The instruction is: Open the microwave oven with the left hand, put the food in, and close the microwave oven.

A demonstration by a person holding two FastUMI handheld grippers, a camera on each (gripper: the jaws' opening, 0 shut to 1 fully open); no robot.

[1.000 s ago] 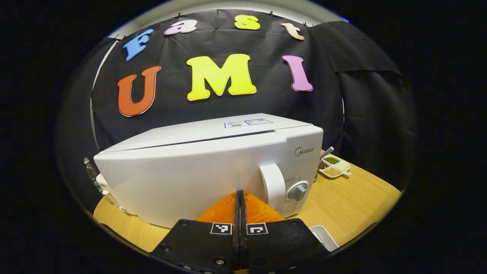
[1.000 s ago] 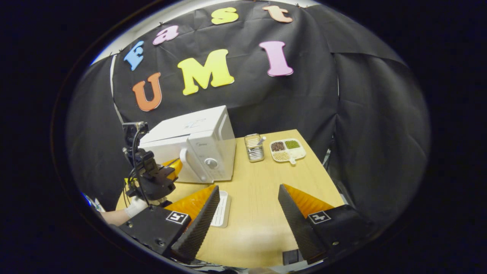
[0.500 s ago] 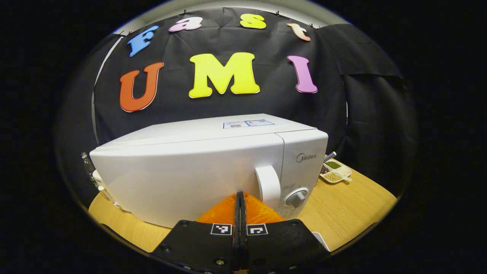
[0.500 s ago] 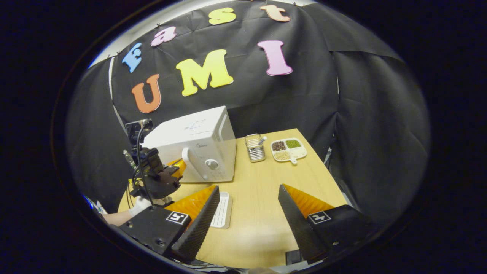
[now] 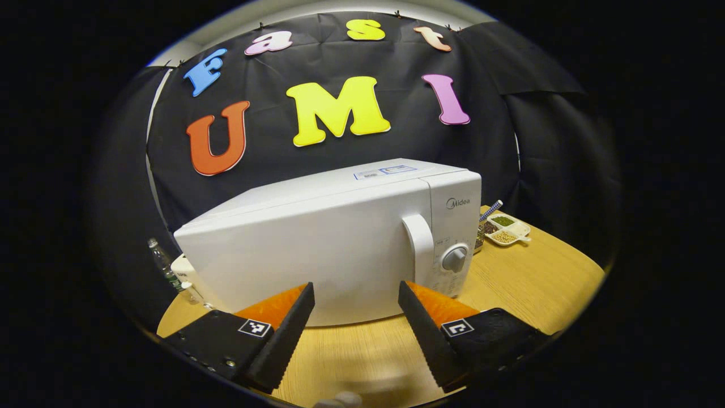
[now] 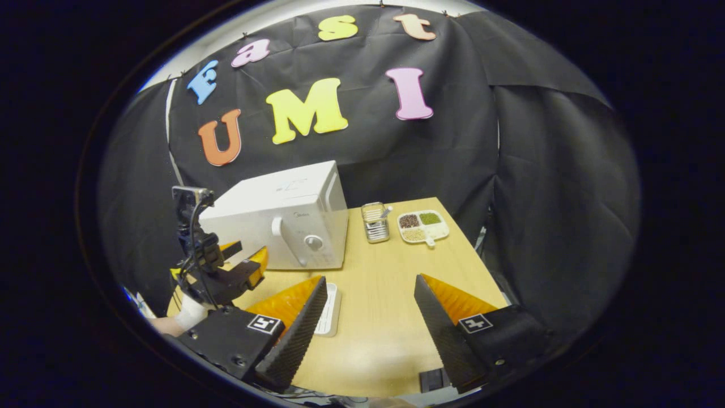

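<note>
Left gripper view shows the left gripper (image 5: 354, 309) with its two fingers now spread wide apart and holding nothing, where half a second ago they were pressed together against the door; it has also drawn back from the microwave oven (image 5: 340, 243), so a strip of bare wooden table (image 5: 527, 283) now lies between fingertips and door. The door sits flush with the body, whereas a second ago a gap showed along its top edge. One microwave oven stands on the far left part of the table, with one handle (image 5: 420, 249) and one round knob (image 5: 454, 258) at its right end. Right gripper view shows the right gripper (image 6: 368, 306) hovering over the near table, its two fingers wide apart and empty, as in the earlier frames. Right of the oven stand one metal holder (image 6: 374, 222) and one divided dish of beans (image 6: 423, 226); one white tray (image 6: 329, 309) lies near the right gripper's fingers. One bottle (image 5: 165, 266) stands at the oven's left.
</note>
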